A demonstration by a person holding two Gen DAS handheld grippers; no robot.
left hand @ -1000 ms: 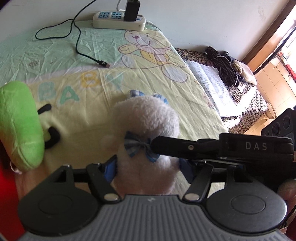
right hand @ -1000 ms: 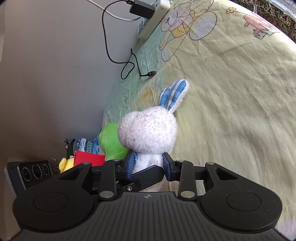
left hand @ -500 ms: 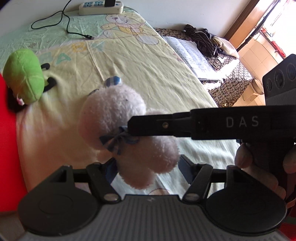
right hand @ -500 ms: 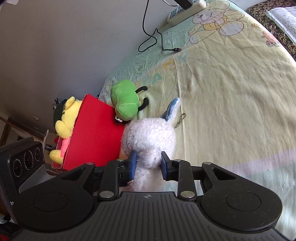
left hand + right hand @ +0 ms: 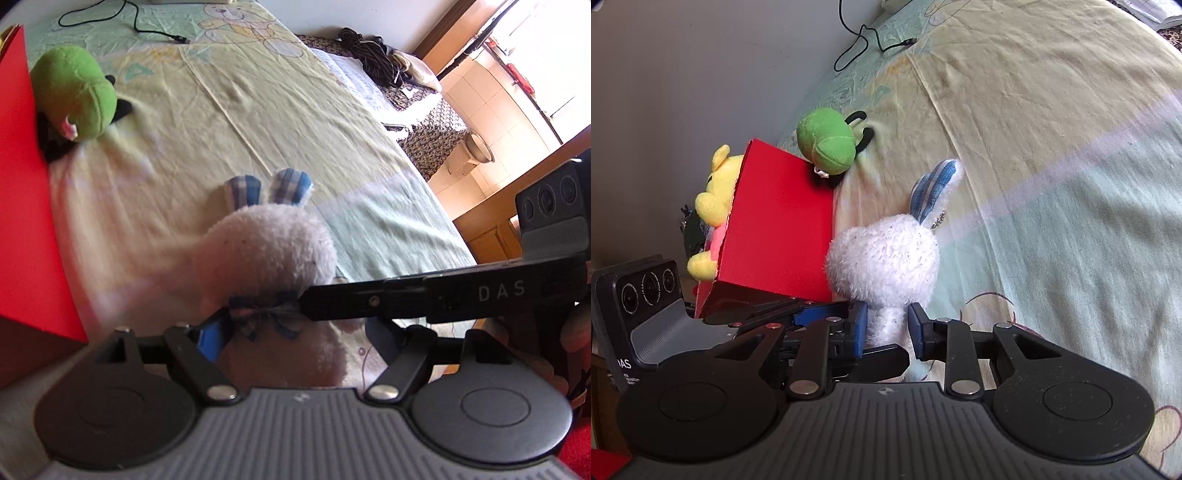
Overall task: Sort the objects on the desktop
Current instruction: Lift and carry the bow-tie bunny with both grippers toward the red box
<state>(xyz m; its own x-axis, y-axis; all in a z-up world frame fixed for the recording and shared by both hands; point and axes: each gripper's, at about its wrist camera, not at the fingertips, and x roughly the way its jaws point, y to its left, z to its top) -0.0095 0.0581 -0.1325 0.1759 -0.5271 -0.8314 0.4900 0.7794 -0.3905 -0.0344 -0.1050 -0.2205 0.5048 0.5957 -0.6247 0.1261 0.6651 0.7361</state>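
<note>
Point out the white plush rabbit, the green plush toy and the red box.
white plush rabbit [image 5: 882, 262], right wrist view, head.
green plush toy [image 5: 72, 98], left wrist view, body.
red box [image 5: 779, 225], right wrist view, side wall.

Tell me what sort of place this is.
Most likely a bedroom at home. A bed sheet printed with a cartoon bear covers the surface, soft toys such as the green plush lie on it, and a tiled room opens off one side.

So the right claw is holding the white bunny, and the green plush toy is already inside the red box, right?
Not quite. The right claw does hold the white bunny, but the green plush toy lies outside on the sheet, against the red box. The right wrist view shows it.
</note>
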